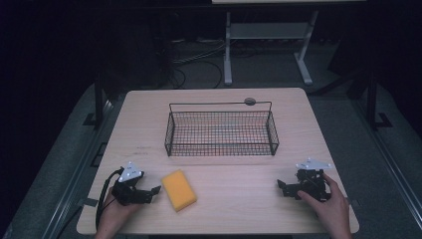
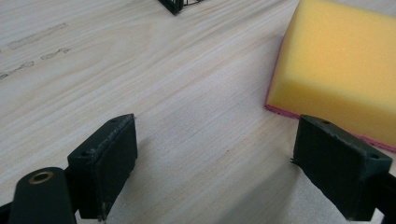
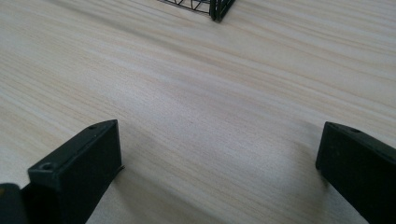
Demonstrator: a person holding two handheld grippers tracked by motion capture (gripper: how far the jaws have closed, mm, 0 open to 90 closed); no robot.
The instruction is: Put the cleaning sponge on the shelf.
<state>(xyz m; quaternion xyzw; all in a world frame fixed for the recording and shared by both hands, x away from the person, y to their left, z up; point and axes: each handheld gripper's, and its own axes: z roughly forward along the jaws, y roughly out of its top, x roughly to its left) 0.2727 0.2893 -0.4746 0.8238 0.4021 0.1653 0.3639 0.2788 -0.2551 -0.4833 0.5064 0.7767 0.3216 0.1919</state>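
Pale wood-grain table [image 1: 239, 199] under dim light, dark floor all around. Left gripper [image 1: 152, 191] sits low at the near left, jaws spread wide and holding nothing, with the yellow sponge [image 1: 178, 189] just beside it, flat on the wood, pink underside showing at its edge. Right gripper [image 1: 282, 187], near right, also gapes with nothing between. Wire basket [image 1: 221, 148] stands mid-table. Faint marks on the wood [image 2: 39, 37] can't be read.

Pale matt wood-grain table [image 1: 224, 199] — porous yellow foam sponge [image 1: 179, 189], thin black wire-mesh basket [image 1: 221, 133], matt black plastic jaws.
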